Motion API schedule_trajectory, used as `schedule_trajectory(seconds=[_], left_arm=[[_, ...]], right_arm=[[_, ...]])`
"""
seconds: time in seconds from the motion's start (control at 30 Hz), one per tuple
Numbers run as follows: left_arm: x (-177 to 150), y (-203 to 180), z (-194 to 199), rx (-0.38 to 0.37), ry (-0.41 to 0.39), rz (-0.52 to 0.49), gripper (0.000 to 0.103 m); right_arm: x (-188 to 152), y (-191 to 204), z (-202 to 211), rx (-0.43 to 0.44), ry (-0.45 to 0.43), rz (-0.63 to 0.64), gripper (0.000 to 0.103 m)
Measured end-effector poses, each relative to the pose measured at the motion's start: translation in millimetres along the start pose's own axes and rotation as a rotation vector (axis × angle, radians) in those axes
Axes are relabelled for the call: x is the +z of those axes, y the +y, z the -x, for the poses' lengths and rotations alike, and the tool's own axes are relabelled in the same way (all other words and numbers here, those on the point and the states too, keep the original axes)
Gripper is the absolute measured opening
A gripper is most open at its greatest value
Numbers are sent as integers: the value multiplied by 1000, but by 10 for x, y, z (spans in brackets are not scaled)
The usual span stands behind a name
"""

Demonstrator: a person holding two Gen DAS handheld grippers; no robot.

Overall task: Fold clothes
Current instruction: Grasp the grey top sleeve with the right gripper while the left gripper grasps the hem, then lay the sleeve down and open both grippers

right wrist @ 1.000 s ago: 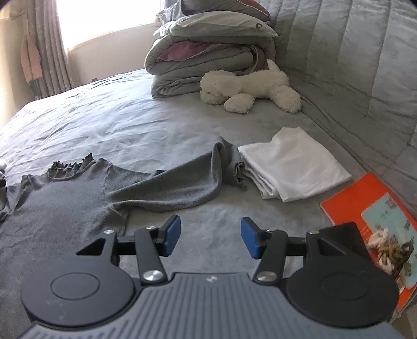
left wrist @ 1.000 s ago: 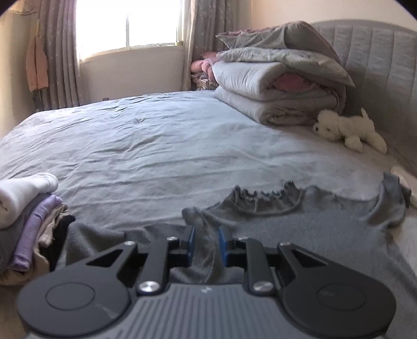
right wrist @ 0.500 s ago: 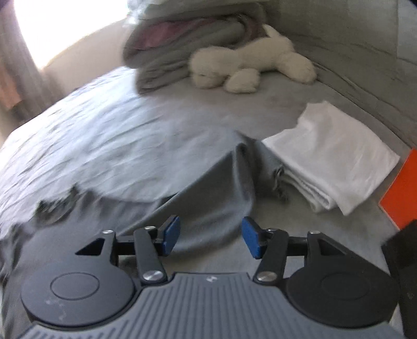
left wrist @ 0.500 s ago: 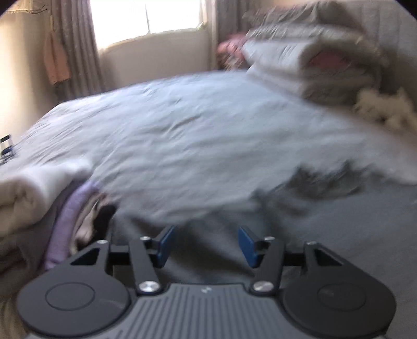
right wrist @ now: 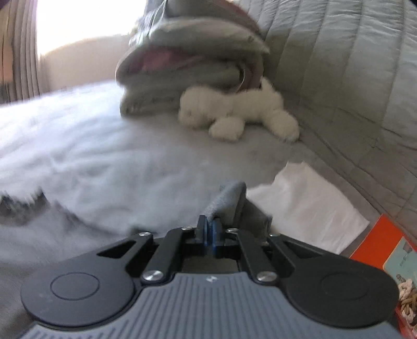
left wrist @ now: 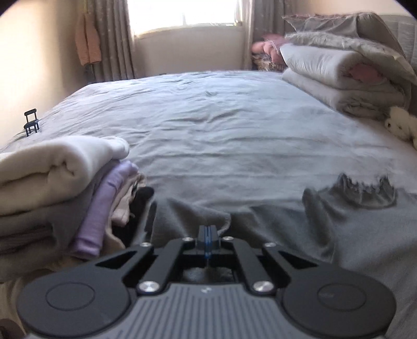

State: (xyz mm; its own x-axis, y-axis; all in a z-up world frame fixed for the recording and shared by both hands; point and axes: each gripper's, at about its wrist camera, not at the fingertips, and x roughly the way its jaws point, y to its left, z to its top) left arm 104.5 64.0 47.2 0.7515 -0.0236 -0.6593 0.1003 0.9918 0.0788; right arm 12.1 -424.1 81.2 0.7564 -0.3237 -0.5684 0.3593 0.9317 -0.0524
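A dark grey knit top (left wrist: 299,221) with a ruffled neckline (left wrist: 365,193) lies spread flat, front up, on the pale grey bedsheet. Its one sleeve end (right wrist: 229,200) is raised off the sheet, bunched, just beside a folded white garment.

- The left wrist view looks low across the bed (left wrist: 221,125) toward the window (left wrist: 187,11), close above the grey top (left wrist: 299,221).
- The right wrist view faces the headboard (right wrist: 338,65), equally close.
- Both show the folded bedding (left wrist: 338,70) and the white plush toy (right wrist: 234,114).
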Motion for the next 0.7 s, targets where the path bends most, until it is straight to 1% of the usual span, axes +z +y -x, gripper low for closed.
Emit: schedule_trajectory(seconds=[0.07, 0.13, 0.17, 0.2, 0.23, 0.27, 0.33, 0.4, 0.5, 0.63, 0.7], left_arm=[[-65, -61, -69, 5, 44, -46, 0], [-81, -95, -94, 15, 60, -48, 1], [-82, -111, -95, 19, 63, -51, 2], [-71, -126, -74, 20, 55, -56, 3], [-64, -144, -52, 19, 49, -67, 3], [-65, -166, -28, 13, 46, -88, 4], [-69, -194, 24, 10, 36, -109, 6], [-81, -189, 75, 7, 32, -90, 7], [-99, -137, 49, -11, 57, -50, 7], [-96, -125, 7, 5, 61, -32, 7], [-80, -133, 15, -9, 56, -19, 7]], right_arm=[[-110, 60, -117, 5, 113, 25, 4], [-266, 100, -291, 15, 243, 46, 5], [-321, 90, -350, 24, 260, 51, 10], [-364, 77, -395, 33, 265, 54, 13], [-355, 62, -398, 25, 248, 53, 22], [-317, 62, -383, 11, 228, 50, 35], [-232, 68, -348, -19, 192, 46, 47], [-139, 116, -321, -13, 160, 57, 48], [-34, 199, -343, 2, 118, 79, 51], [0, 246, -371, 28, 105, 68, 51], [-19, 234, -337, 31, 101, 55, 52]])
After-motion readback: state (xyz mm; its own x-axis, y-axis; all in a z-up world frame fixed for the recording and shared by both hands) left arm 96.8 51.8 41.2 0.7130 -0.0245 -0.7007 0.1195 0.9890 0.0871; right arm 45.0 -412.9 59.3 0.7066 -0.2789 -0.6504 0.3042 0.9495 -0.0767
